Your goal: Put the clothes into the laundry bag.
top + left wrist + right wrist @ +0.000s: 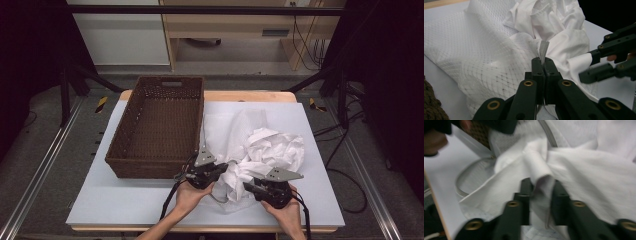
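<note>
Room: dark curtained rig around a worktop [150,200] with a pale blue-grey cover; light wood furniture behind.
Basket: brown wicker basket [159,127] on the worktop's left half, nothing in it.
Cloth: crumpled white garment [272,150] lies right of the basket on a white mesh bag [225,127], near the person's edge.
Left tongs: left tongs [543,65] are closed tight on a thin strip of mesh at the bag's edge, which stands up between the tips.
Right tongs: right tongs [541,192] stand partly apart with a fold of the white garment between the jaws; whether the pads press it I cannot tell, as the picture is blurred.
Risk, slip: if that fold is only loosely caught, it may slide out on a pull.
Risk, tangle: a grey cord [464,176] loops beside the fold and could snag the tips.
Risk, drag: pulling both ways may haul the whole heap toward the worktop edge.
</note>
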Motion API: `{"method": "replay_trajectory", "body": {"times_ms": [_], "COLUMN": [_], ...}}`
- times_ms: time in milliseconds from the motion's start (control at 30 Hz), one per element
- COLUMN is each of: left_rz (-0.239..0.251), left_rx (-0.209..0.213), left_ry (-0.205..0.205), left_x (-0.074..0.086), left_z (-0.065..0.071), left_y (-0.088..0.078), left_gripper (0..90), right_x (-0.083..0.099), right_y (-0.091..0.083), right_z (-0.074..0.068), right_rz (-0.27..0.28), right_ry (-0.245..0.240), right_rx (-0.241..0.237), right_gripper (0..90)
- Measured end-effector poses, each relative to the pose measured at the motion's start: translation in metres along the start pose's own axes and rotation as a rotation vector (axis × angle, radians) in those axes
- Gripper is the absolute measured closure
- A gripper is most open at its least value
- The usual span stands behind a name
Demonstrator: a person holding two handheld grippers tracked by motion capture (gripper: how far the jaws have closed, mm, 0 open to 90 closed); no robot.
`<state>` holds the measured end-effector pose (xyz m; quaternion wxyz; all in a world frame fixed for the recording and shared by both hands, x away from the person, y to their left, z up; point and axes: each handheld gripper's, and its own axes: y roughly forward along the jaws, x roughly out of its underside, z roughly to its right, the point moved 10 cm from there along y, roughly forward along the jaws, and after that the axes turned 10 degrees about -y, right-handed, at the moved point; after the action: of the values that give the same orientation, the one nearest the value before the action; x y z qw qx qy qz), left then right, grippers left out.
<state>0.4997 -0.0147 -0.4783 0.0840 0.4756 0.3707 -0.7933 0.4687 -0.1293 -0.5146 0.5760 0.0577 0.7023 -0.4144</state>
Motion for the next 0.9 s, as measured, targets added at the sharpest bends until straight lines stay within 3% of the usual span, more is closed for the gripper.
{"method": "replay_trajectory", "body": {"times_ms": [33,67,133,267,500,633,667,733,800,833,900], "left_rz": [0.002,0.005,0.009,0.027,0.022,0.014,0.018,0.015,0.014,0.012,0.01], "left_rx": [0.001,0.004,0.008,0.016,0.016,0.019,0.011,0.001,-0.003,-0.006,-0.007], "left_ry": [0.0,-0.003,-0.003,0.001,0.009,0.002,0.006,0.01,0.0,0.0,-0.003], "left_x": [0.0,-0.001,-0.003,-0.008,-0.008,-0.005,-0.005,-0.004,-0.004,-0.003,-0.003], "left_z": [0.001,0.001,0.003,0.008,0.012,0.009,0.008,0.005,0.001,0.0,-0.001], "left_y": [0.0,-0.001,-0.002,-0.008,-0.011,-0.006,-0.006,-0.005,-0.004,-0.004,-0.005], "left_gripper": [88.5,88.5,88.5,88.5,88.6,88.6,88.5,88.5,88.5,88.5,88.5], "right_x": [-0.005,-0.016,-0.021,-0.033,-0.031,-0.03,-0.032,-0.035,-0.041,-0.041,-0.045], "right_y": [-0.002,-0.006,-0.006,0.011,0.059,0.068,0.067,0.063,0.043,0.043,0.025], "right_z": [-0.002,-0.006,-0.009,-0.014,0.012,0.013,0.01,0.001,0.0,0.0,0.007], "right_rz": [0.015,0.034,0.041,0.011,-0.086,-0.094,-0.084,-0.049,0.012,0.012,0.055], "right_ry": [-0.004,-0.038,-0.052,-0.07,0.01,0.025,0.001,-0.026,0.001,0.001,0.007], "right_rx": [-0.012,0.004,0.008,0.025,0.164,0.204,0.204,0.136,0.073,0.073,0.083], "right_gripper": [83.5,85.6,85.9,86.1,85.2,84.4,84.2,82.2,74.7,74.7,67.2]}}
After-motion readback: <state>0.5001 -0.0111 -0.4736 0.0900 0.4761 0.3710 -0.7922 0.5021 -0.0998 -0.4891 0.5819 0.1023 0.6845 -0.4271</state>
